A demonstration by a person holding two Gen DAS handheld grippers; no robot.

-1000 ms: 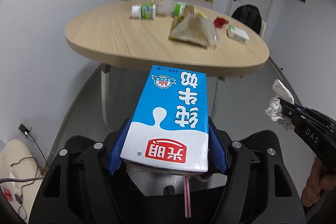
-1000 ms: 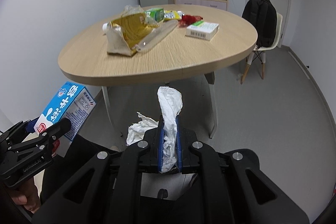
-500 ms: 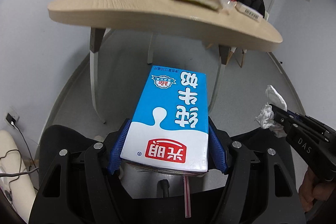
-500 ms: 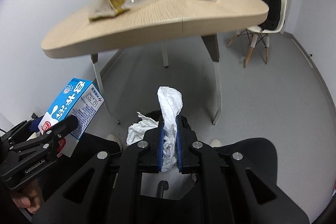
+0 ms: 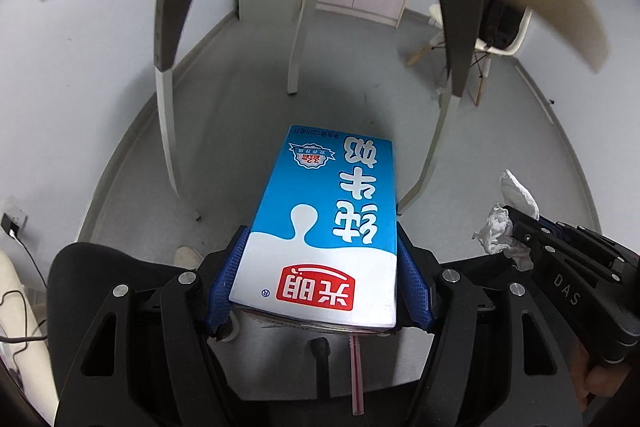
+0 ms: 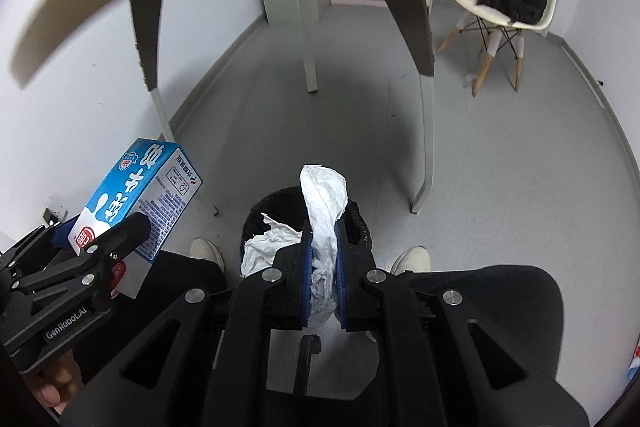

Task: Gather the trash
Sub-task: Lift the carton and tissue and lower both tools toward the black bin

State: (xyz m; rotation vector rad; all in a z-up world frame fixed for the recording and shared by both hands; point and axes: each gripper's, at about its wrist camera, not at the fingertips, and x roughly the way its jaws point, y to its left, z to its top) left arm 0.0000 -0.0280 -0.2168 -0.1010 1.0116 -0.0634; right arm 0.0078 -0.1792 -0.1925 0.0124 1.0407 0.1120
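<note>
While gripping trash, tongs (image 6: pixel 322 255) downward-tilted.

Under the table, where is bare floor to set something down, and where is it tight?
Bare: grey floor between the table legs and the white chair. Crowded: near the white shoes, where the black bin sits under the crumpled white tissue.

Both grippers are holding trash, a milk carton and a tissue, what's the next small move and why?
Probably open the right gripper first: its tissue hangs right above the black bin by the person's shoes. The milk carton in the left gripper sits off to the side.
</note>
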